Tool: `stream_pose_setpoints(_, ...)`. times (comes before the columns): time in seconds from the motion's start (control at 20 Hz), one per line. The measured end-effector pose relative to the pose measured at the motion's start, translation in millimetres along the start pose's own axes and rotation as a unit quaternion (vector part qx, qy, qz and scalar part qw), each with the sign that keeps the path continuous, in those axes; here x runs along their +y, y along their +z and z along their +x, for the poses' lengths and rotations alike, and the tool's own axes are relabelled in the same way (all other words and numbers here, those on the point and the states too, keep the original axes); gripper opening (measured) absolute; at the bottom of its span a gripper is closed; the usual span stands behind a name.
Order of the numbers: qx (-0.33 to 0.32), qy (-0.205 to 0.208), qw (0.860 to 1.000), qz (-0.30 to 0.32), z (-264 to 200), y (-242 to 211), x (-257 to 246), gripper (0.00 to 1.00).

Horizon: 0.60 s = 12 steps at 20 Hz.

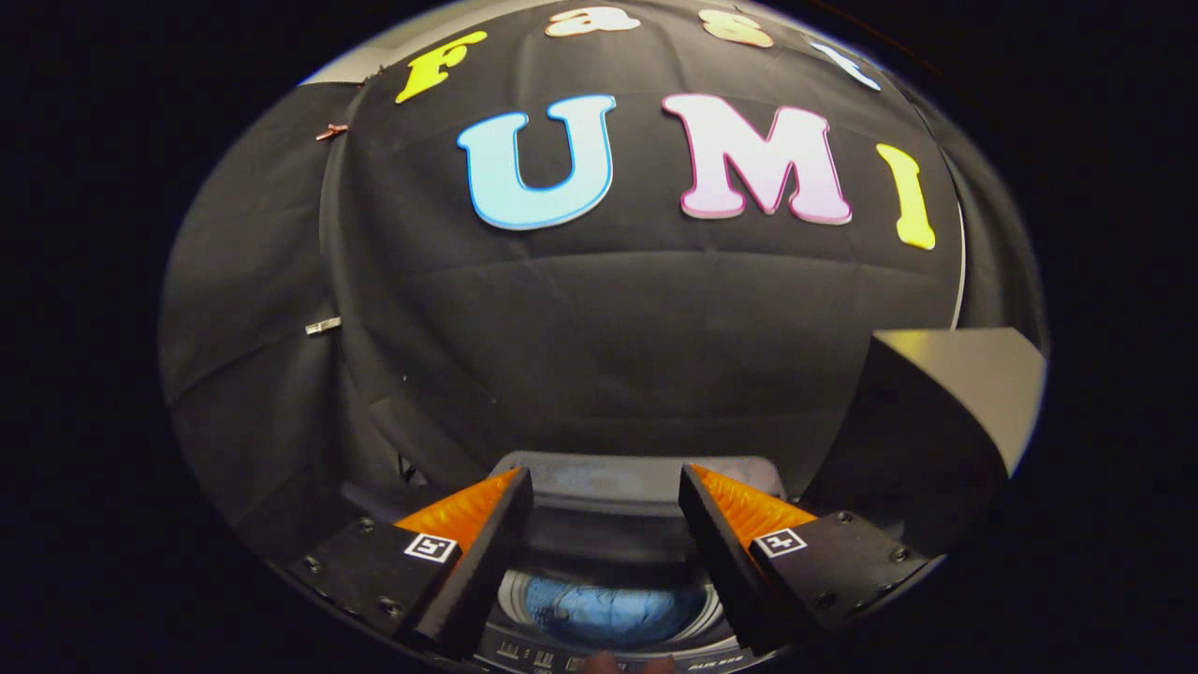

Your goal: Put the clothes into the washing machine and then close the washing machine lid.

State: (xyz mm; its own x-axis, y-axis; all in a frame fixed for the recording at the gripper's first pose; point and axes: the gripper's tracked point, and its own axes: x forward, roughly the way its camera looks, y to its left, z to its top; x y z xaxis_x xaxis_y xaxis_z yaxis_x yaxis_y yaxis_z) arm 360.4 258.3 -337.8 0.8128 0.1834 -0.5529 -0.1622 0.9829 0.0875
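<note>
your gripper (606, 487) fingers are spread, empty, above the washing machine (608, 646). the blue clothes (599, 610) lie in its drum; the raised lid (608, 479) likely comes next: reach and close it.

Black cloth wall (608, 318), dark box (945, 412) beside it.

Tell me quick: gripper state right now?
Gripper: open, holding nothing, fingers apart above the open top-loading washing machine with blue cloth in its drum.
</note>
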Motion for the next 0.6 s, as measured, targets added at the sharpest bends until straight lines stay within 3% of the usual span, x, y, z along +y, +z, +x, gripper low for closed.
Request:
stream_pose_setpoints(0.2,0.017,0.009,1.000,0.011,-8.7,-33.0,-2.1,0.99)
stream_pose_setpoints(0.6,-0.041,0.006,0.999,0.009,-59.3,-25.2,-13.0,0.99)
